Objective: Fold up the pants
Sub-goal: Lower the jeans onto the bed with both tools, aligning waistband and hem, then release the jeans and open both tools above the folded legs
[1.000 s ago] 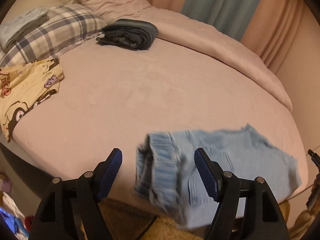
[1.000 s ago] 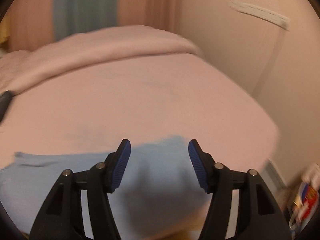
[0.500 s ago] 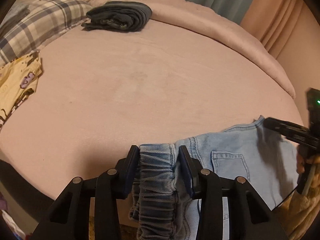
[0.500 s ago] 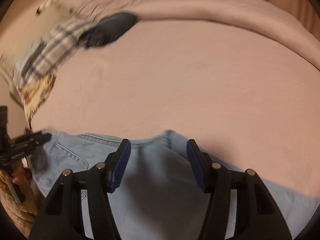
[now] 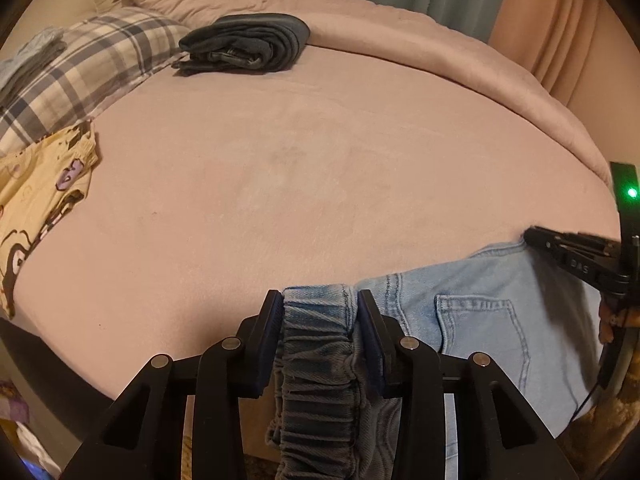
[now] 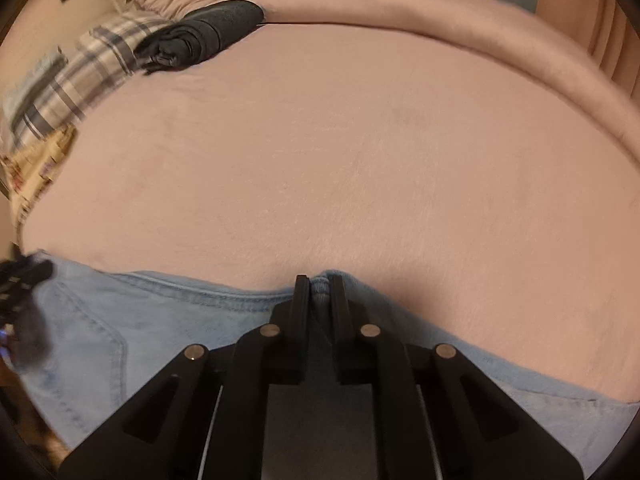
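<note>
Light blue denim pants [image 5: 472, 312] lie at the near edge of the pink bed, back pocket up, partly hanging over the edge. My left gripper [image 5: 318, 312] is shut on the bunched elastic waistband [image 5: 316, 344]. My right gripper [image 6: 319, 292] is shut on the pants' upper edge [image 6: 320, 282] further along; the pants [image 6: 160, 320] spread to its left and right. The right gripper also shows at the right edge of the left wrist view [image 5: 560, 248].
The pink bed [image 5: 320, 160] stretches ahead. Folded dark pants [image 5: 248, 46] lie at the far side beside a plaid pillow [image 5: 80, 72]. A yellow printed garment [image 5: 36, 200] lies at the left. A rolled pink duvet [image 5: 440, 48] runs along the far right, with curtains behind.
Both grippers were open a second ago. The left closed on the waistband first, then the right closed on the pants' edge. The waistband edge has been drawn straighter across the bed's near edge.
</note>
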Demonstrator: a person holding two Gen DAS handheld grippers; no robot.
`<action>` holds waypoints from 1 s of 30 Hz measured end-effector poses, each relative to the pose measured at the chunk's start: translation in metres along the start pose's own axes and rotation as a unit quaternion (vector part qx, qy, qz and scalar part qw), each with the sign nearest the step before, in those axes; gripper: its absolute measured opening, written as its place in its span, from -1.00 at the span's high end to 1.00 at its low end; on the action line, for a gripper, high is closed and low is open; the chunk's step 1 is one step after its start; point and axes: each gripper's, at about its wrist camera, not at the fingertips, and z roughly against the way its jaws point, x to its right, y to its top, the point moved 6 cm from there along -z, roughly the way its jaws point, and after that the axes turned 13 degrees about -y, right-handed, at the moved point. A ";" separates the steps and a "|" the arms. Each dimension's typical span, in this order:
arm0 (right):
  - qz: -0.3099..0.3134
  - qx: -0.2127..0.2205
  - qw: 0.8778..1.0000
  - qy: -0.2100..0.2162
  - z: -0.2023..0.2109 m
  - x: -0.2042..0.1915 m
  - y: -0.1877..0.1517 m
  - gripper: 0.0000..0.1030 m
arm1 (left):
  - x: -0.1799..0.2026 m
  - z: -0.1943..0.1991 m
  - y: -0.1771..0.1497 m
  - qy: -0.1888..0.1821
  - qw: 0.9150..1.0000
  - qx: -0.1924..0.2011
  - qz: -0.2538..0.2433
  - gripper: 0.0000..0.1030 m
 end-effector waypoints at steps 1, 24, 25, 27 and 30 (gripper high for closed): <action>0.013 0.003 1.000 -0.020 0.000 -0.003 0.000 0.77 | 0.000 0.000 -0.001 0.001 1.000 0.001 -0.003 0.22; -0.051 0.053 0.995 -0.071 0.042 0.028 0.025 -0.02 | 0.065 0.076 0.023 -0.067 0.993 0.096 -0.014 -0.16; -0.058 0.056 0.994 -0.074 0.050 0.032 0.023 -0.33 | 0.076 0.072 0.020 -0.091 0.991 0.092 -0.019 -0.17; -0.061 0.063 0.993 -0.074 0.062 0.034 0.017 -0.31 | 0.093 0.060 0.015 -0.119 0.989 0.081 -0.025 -0.17; -0.041 0.052 0.997 -0.041 0.068 0.022 -0.001 -0.27 | 0.109 0.028 0.003 -0.138 0.989 0.047 -0.030 -0.07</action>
